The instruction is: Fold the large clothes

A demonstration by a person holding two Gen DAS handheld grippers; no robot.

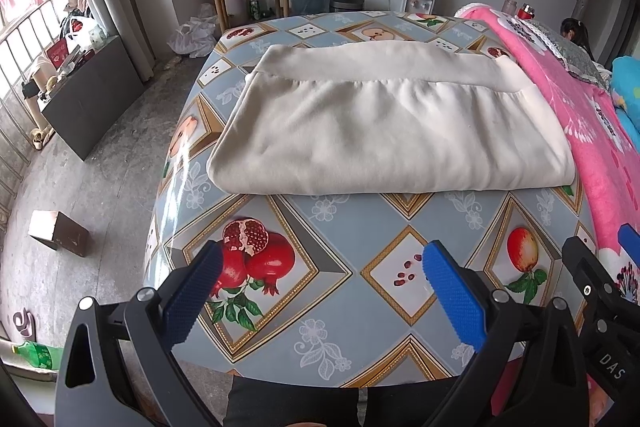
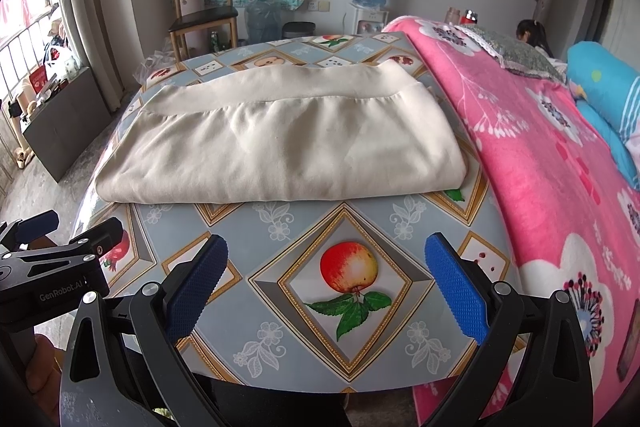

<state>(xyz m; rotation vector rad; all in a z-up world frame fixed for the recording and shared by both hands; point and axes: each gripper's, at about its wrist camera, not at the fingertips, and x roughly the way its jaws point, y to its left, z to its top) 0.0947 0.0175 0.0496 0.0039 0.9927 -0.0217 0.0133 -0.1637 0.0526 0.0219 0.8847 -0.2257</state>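
Cream garment (image 1: 384,123) folded on fruit-print tablecloth (image 1: 340,227), well ahead of left gripper (image 1: 320,287) and right gripper (image 2: 326,283), both spread wide, grasping nothing

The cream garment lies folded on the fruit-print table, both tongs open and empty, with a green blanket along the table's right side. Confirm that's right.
One detail is wrong: the blanket beside the table is pink with white flowers, not green, as the right wrist view shows. The rest holds: the cream garment lies folded, and the left tongs and right tongs are open and empty.
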